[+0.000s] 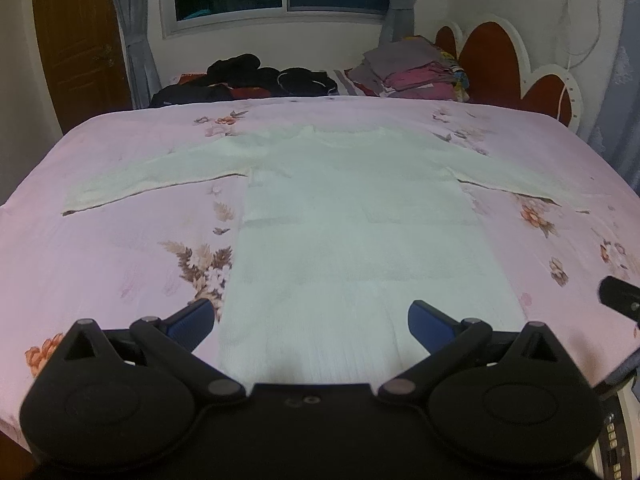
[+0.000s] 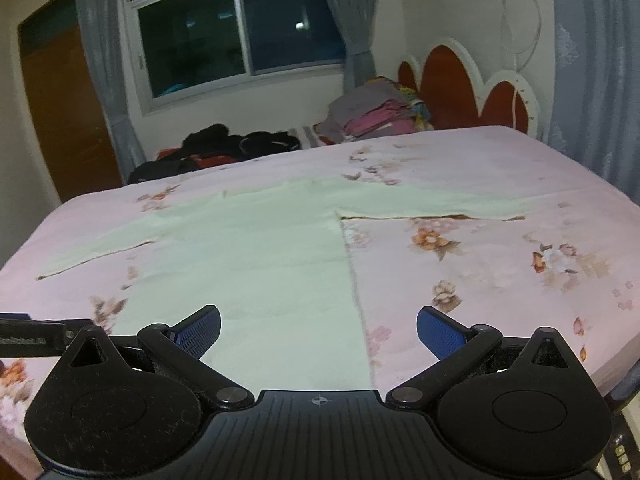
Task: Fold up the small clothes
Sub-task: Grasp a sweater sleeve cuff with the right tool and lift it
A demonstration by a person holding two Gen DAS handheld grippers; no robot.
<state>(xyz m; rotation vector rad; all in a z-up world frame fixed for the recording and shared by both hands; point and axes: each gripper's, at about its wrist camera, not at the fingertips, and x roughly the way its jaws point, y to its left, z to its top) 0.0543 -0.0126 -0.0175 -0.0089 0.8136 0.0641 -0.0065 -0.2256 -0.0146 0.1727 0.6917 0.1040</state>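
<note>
- My left gripper [image 1: 310,320] has its jaws spread wide and holds nothing; they sit over the near hem of the sweater [image 1: 352,216], left of its middle.
- My right gripper [image 2: 318,328] has its jaws just as wide, also empty, straddling the sweater's right side edge.
- The sweater lies flat on the bed [image 1: 100,248], hem toward me, both sleeves stretched out sideways.
- My left view shows both sleeve ends; my right view shows the right sleeve [image 2: 440,204] more plainly against the flowered sheet.
- Beyond the sweater, at the far side of the bed, lie dark clothes [image 1: 256,76] and a folded stack [image 1: 416,68].
- Only my right view catches the other gripper's black body at its left edge.
</note>
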